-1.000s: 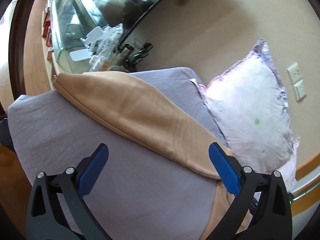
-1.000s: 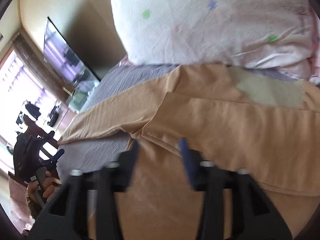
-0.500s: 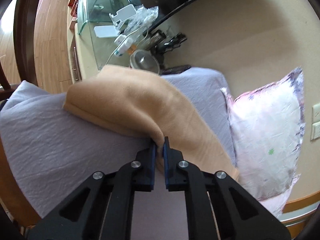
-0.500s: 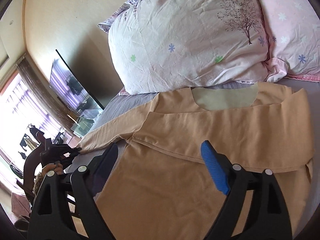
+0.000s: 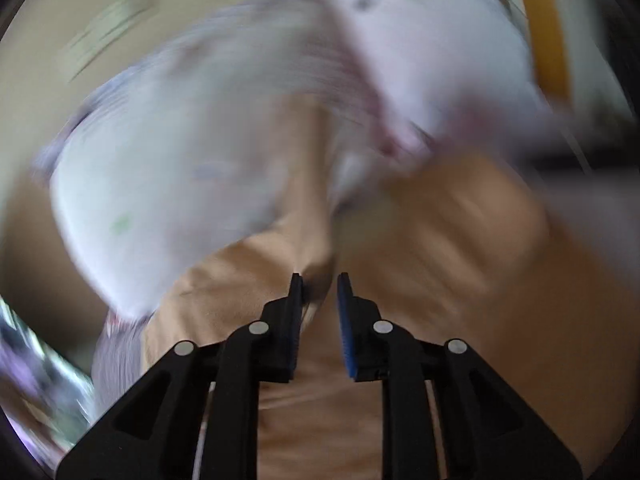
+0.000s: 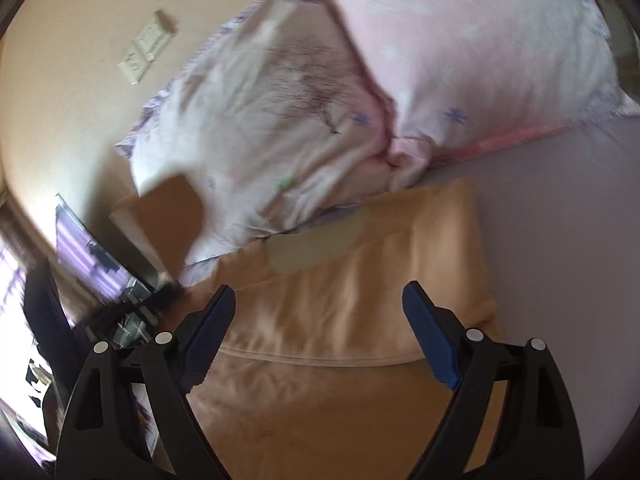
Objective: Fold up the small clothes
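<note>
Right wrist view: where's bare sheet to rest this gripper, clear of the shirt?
The bare grey sheet lies right of the orange shirt, bordered above by the pink pillow. Left is crowded: the white pillow meets the shirt's collar, and a lifted sleeve hangs there. The right gripper hovers open over the shirt.

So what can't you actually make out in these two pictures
- Left wrist view: motion blur smears the pillows; whether the left tool grips the orange shirt is unclear.
- Right wrist view: the right tool hides the shirt's near part; the left edge is blurred.
</note>
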The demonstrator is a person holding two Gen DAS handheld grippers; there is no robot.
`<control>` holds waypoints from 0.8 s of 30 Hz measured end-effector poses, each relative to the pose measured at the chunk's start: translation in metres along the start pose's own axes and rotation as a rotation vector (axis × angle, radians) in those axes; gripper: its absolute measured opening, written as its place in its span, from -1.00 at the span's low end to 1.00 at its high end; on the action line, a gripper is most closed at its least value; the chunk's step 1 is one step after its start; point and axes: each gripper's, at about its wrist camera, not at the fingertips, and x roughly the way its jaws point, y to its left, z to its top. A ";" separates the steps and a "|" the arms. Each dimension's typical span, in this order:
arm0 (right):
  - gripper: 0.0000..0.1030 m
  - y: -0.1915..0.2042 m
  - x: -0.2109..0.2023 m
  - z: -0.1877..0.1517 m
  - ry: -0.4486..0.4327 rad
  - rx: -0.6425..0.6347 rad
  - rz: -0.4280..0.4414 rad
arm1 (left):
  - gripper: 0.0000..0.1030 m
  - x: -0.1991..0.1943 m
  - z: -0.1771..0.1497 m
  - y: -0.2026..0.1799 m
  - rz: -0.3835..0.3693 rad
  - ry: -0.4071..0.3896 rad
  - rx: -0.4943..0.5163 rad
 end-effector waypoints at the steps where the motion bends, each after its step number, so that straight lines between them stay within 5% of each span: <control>1: 0.68 -0.006 0.003 0.000 0.017 0.016 -0.004 | -0.64 0.002 -0.008 -0.028 0.006 0.003 0.094; 4: 0.36 -0.017 0.014 0.002 0.072 0.026 -0.029 | -0.59 -0.014 -0.045 -0.059 -0.007 0.007 0.191; 6: 0.22 -0.016 0.027 0.005 0.108 0.005 -0.074 | -0.28 -0.029 -0.067 -0.041 -0.009 0.020 0.147; 12: -0.17 -0.001 0.088 -0.005 0.246 -0.094 -0.174 | 0.00 -0.054 -0.114 0.030 0.038 0.137 -0.090; 13: -0.28 0.005 0.088 -0.006 0.215 -0.141 -0.196 | 0.03 -0.054 -0.118 0.035 0.042 0.150 -0.112; 14: -0.97 0.014 0.092 -0.008 0.223 -0.194 -0.181 | 0.04 -0.052 -0.126 0.046 0.045 0.174 -0.158; 19: -0.95 0.008 0.034 0.008 -0.032 -0.136 -0.227 | 0.06 -0.046 -0.146 0.058 0.020 0.220 -0.286; 21: -0.95 -0.019 0.009 0.013 -0.105 -0.043 -0.321 | 0.10 -0.046 -0.146 0.058 0.021 0.213 -0.305; 24: -0.93 -0.047 0.011 0.007 -0.014 -0.004 -0.380 | 0.13 -0.048 -0.149 0.059 0.028 0.203 -0.325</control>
